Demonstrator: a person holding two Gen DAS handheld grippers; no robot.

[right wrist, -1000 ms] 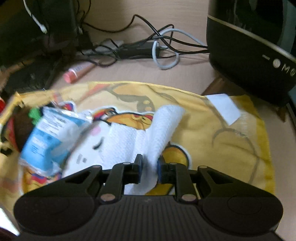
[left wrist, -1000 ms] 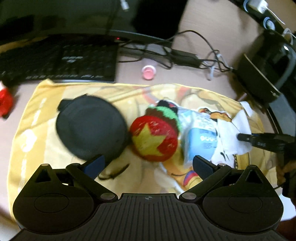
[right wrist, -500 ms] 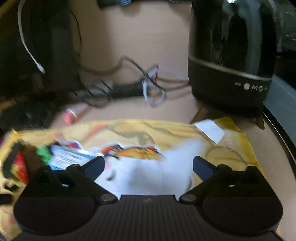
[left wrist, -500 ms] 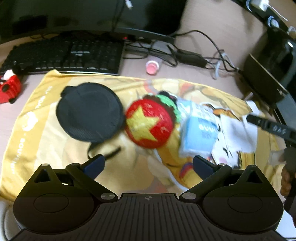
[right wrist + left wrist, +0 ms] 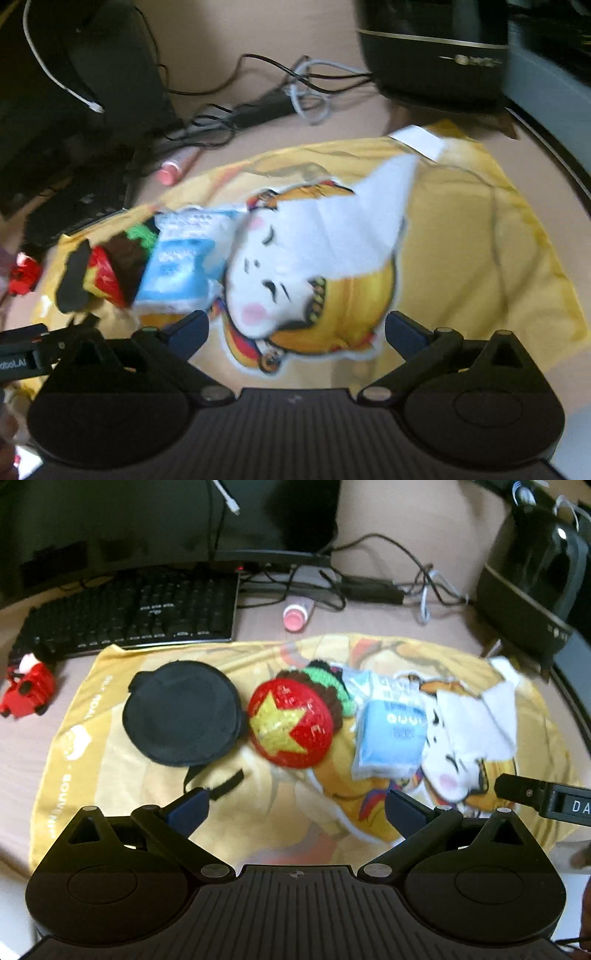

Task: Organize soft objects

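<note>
Four soft items sit in a row on the yellow printed cloth (image 5: 110, 760), left wrist view: black round pouch (image 5: 181, 712), red crocheted star piece (image 5: 288, 725) touching it, blue tissue pack (image 5: 389, 734) just beside, white tissue (image 5: 480, 716) at the far end. Left gripper (image 5: 295, 808) hangs above the near cloth edge, fingers spread, holding nothing. Row looks fairly tidy; can't judge whether sorting is ending or midway. For any pick: come down centred, pinch the bulk, not the cloth under it. Pouch strap end is hidden behind the left finger.

Right wrist view: right gripper (image 5: 295, 328) spread wide, empty, over the cartoon print. White tissue (image 5: 354, 225) lies flat dead ahead, thin, easy to snag cloth with it. Blue tissue pack (image 5: 177, 266) left of it. Heavy motion blur; the pouch shows only as an edge-on sliver.
</note>
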